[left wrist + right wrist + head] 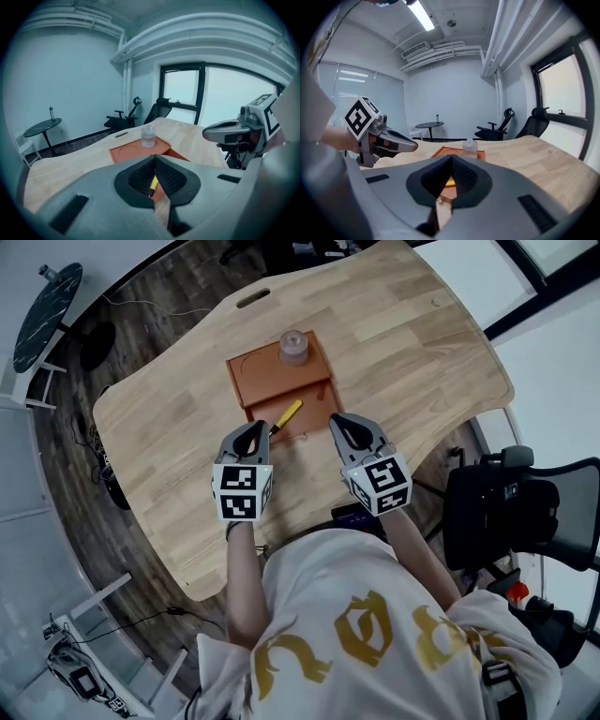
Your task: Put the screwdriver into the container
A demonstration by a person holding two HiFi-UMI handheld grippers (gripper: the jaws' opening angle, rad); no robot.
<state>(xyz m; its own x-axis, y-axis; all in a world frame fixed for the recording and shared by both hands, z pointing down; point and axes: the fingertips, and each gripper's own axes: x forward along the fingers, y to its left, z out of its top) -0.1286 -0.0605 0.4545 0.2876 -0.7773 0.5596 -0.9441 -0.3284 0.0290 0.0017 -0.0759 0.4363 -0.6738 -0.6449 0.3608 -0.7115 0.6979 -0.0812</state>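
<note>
Both arms reach forward side by side over the table (pixel 422 343). The left claw (pixel 252 429) and right claw (pixel 340 422) hover closed and empty, level, just short of the orange tray (pixel 255 371) where the screwdriver (pixel 287 413) lies.

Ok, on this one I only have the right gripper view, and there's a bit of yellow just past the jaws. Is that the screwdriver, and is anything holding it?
Observer: Yes, that's it. The head view shows the screwdriver lying loose on the near part of the tray.
Operator: So the left gripper isn't on it?
Observer: No. In its own view, the left gripper has its jaws together on nothing, and the screwdriver lies beyond them.
Operator: Which way does it point?
Observer: In the head view, the dark tip is toward the left gripper and the yellow handle angles away to the right.
</note>
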